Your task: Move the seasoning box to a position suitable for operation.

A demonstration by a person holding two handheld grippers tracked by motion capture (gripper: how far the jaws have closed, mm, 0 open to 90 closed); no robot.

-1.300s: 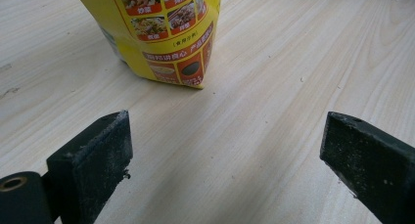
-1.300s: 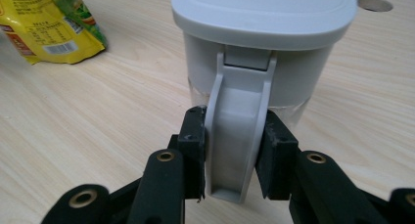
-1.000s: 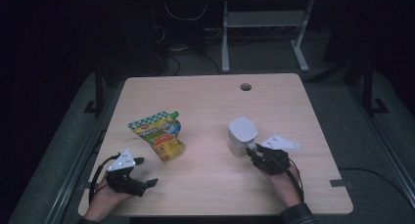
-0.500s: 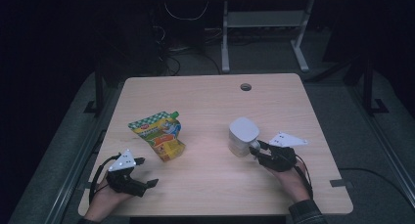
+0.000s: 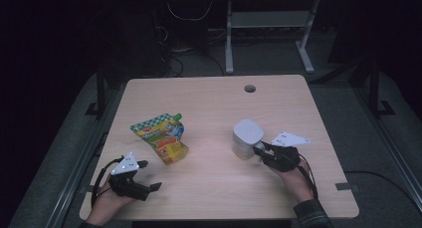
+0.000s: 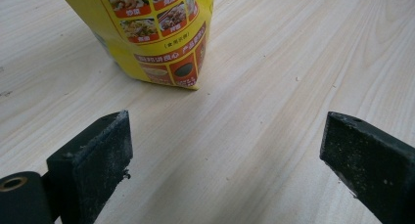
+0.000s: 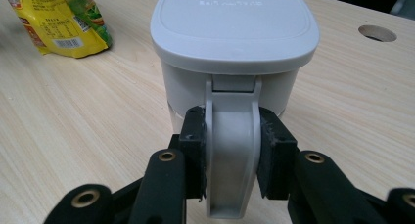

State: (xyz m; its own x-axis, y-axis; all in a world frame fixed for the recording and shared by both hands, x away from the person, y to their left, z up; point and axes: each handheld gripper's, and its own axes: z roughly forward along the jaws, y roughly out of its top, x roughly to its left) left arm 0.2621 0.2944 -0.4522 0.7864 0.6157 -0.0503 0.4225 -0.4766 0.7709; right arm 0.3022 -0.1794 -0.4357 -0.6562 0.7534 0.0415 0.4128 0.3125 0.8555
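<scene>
A white lidded container (image 5: pixel 247 137) with a side handle (image 7: pixel 231 185) stands upright right of the table's middle. My right gripper (image 5: pixel 260 151) is at its near right side. Its jaws have just been closing, and the pads (image 7: pixel 193 150) press on both sides of the handle. A yellow and green snack pouch (image 5: pixel 161 137) lies left of centre. My left gripper (image 5: pixel 151 174) rests near the front left edge, open, with bare wood between its jaws. In the left gripper view the pouch (image 6: pixel 156 33) is a short way ahead of that gripper (image 6: pixel 225 136).
The wooden table (image 5: pixel 209 108) has a round cable hole (image 5: pixel 250 88) near its far edge. In the right gripper view the pouch (image 7: pixel 58 18) lies beyond the container at the far left. A metal frame (image 5: pixel 268 24) stands on the dark floor behind the table.
My right gripper has shifted slightly to the right beside the container. The container, the pouch and my left gripper stay where they were.
</scene>
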